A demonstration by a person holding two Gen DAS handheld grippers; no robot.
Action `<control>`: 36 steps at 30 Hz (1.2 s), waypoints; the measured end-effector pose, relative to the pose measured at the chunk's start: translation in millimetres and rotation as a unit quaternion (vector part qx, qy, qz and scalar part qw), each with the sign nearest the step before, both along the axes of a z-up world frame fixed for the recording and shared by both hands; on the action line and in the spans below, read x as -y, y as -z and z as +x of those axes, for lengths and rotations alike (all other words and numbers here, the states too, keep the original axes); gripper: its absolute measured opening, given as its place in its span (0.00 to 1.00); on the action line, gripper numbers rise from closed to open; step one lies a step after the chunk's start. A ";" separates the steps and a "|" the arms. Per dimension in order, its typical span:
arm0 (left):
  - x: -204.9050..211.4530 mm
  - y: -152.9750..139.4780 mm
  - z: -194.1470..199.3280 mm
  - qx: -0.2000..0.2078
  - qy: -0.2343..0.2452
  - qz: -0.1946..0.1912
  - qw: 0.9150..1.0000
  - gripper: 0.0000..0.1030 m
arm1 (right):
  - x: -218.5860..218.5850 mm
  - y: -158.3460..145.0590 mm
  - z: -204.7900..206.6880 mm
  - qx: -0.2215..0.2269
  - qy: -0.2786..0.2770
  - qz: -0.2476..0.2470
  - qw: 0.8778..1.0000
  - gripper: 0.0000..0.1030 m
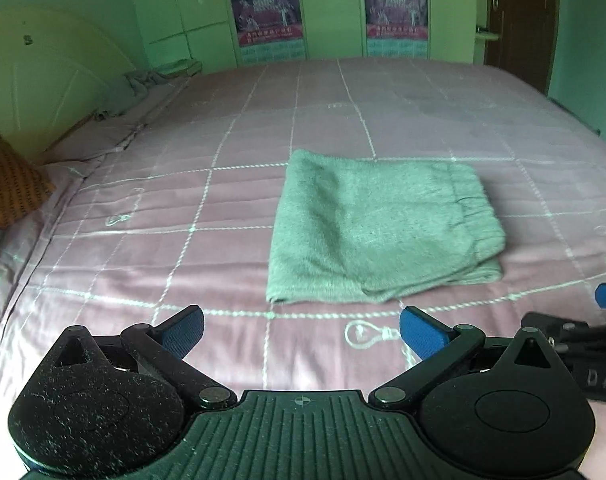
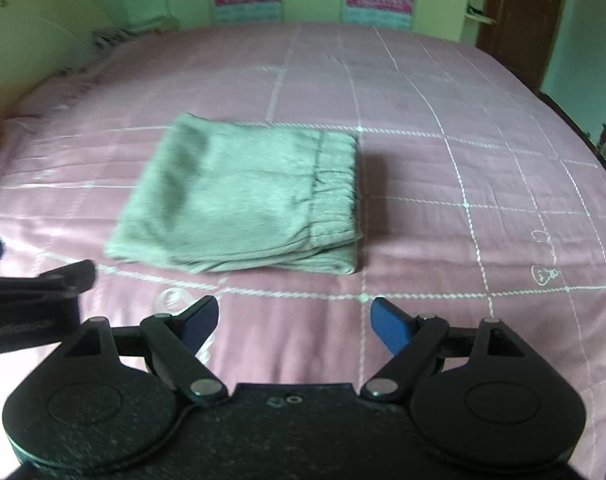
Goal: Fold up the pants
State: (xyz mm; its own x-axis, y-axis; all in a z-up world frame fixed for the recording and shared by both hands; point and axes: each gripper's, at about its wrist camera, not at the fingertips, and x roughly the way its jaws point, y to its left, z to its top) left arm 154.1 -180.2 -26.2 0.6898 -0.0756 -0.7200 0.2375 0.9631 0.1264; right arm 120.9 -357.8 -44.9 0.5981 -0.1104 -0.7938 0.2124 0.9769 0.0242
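Pink checked bedspread point(image 1: 183, 208) fills both views. Nearest, left gripper point(image 1: 301, 330) and right gripper point(image 2: 293, 322) hover with fingers wide apart, holding nothing. Beyond them, folded grey-green pants point(image 2: 239, 196) lie flat mid-bed. Farthest: cupboards point(image 1: 335, 8) with posters.

Your left gripper point(image 1: 301, 330) hangs open and empty above the pink bedspread point(image 1: 143, 208); the folded grey pants point(image 1: 379, 228) lie just beyond it.
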 end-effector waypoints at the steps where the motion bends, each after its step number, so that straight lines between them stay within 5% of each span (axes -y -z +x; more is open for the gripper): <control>1: -5.4 -7.0 -11.4 0.006 -0.002 -0.006 1.000 1.00 | -4.7 -8.7 -14.0 0.007 -0.006 -0.003 1.000 0.81; 9: -45.7 -52.9 -108.3 0.078 -0.014 -0.027 0.996 1.00 | -28.4 -51.1 -114.0 0.084 -0.014 -0.002 0.996 0.81; 16: -59.2 -62.4 -162.8 0.105 -0.009 -0.032 0.994 1.00 | -51.7 -69.5 -177.1 0.155 0.009 -0.044 0.987 0.81; 27: -62.9 -68.4 -203.3 0.109 -0.019 -0.046 0.993 1.00 | -41.8 -85.3 -224.5 0.207 0.047 0.007 0.977 0.82; 36: -63.3 -73.2 -206.9 0.107 -0.029 -0.049 0.993 1.00 | -42.8 -91.4 -231.1 0.215 0.049 -0.018 0.975 0.82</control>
